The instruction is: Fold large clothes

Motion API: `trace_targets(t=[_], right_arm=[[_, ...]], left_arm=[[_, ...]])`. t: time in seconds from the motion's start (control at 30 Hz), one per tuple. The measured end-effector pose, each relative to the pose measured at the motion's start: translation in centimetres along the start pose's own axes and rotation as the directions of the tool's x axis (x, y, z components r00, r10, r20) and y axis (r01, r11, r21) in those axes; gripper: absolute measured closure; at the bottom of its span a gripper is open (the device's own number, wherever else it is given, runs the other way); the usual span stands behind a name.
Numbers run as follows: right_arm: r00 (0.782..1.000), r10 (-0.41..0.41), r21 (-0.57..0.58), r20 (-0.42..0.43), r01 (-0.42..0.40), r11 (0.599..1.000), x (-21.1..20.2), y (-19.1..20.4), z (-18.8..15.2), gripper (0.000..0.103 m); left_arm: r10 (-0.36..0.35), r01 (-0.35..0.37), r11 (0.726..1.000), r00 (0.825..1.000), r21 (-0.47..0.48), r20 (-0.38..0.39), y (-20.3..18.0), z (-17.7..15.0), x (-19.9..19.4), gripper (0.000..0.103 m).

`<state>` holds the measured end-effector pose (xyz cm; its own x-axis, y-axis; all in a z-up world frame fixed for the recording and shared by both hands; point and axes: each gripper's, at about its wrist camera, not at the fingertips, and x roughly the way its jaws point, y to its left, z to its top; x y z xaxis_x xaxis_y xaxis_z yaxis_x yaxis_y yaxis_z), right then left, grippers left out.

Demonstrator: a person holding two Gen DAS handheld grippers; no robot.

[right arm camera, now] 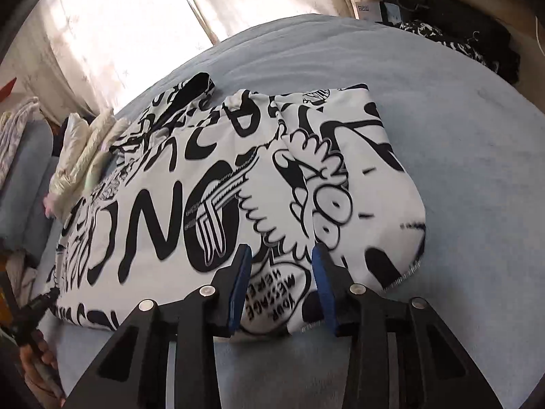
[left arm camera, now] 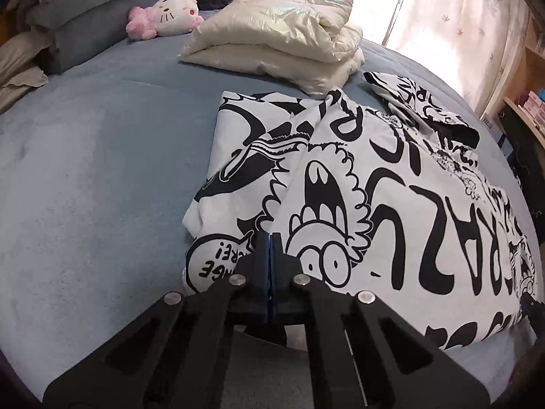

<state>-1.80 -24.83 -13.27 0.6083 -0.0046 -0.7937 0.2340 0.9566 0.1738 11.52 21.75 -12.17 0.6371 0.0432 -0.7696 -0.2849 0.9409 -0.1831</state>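
Note:
A large white garment with black cartoon lettering (left arm camera: 391, 184) lies partly folded on the blue bed (left arm camera: 95, 177). One sleeve or panel is laid over its middle. My left gripper (left arm camera: 270, 238) hovers at the garment's near edge with its blue pads pressed together, and I see no cloth between them. In the right wrist view the same garment (right arm camera: 190, 191) stretches away to the left. My right gripper (right arm camera: 282, 255) stands open over its near hem, the pads apart with the printed speech bubble showing between them.
A folded cream puffy jacket (left arm camera: 282, 34) lies behind the garment, with a pink and white plush toy (left arm camera: 167, 17) and grey pillows (left arm camera: 85, 24) beyond. Wooden shelves (left arm camera: 524, 102) stand at the right. Dark clothes (right arm camera: 460, 44) hang past the bed. A hand (right arm camera: 37, 368) shows at lower left.

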Motion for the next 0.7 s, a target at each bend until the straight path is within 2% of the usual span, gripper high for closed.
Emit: trace_targets(t=[0.07, 0.17, 0.23, 0.37, 0.43, 0.53, 0.7], right_arm=[[0.998, -0.056, -0.055, 0.004, 0.056, 0.997, 0.0, 1.3, -0.7, 0.065], [0.996, -0.088, -0.08, 0.006, 0.088, 0.993, -0.4, 2.1, -1.4, 0.062], [0.997, -0.076, -0.074, 0.008, 0.076, 0.994, -0.5, 2.3, -1.8, 0.061], [1.0, -0.026, -0.052, 0.013, 0.026, 0.998, 0.6, -0.3, -0.4, 0.058], [0.999, -0.032, -0.062, 0.015, 0.033, 0.998, 0.6, -0.2, -0.5, 0.057], [0.999, -0.035, -0.091, 0.015, 0.036, 0.995, 0.9, 0.2, -0.6, 0.05], [0.999, -0.053, -0.109, 0.009, 0.053, 0.993, 1.1, 0.9, -0.5, 0.049]], left_arm=[[-0.021, 0.021, 1.0, 1.0, 0.001, -0.004, -0.1, 0.3, 0.4, 0.102], [-0.038, 0.038, 0.999, 0.999, -0.008, -0.005, 0.1, 0.3, 0.5, 0.102], [-0.048, 0.048, 0.999, 0.999, -0.012, -0.005, 0.3, 0.3, 0.4, 0.102], [-0.07, 0.069, 0.997, 0.998, -0.023, -0.007, 0.5, 0.1, 0.5, 0.102], [-0.07, 0.069, 0.997, 0.998, -0.026, -0.011, 0.6, 0.2, 0.7, 0.102], [-0.058, 0.058, 0.998, 0.998, -0.017, -0.011, 0.3, 0.2, 0.7, 0.102], [-0.037, 0.037, 0.999, 0.999, -0.003, -0.018, -0.1, 0.4, 0.8, 0.101]])
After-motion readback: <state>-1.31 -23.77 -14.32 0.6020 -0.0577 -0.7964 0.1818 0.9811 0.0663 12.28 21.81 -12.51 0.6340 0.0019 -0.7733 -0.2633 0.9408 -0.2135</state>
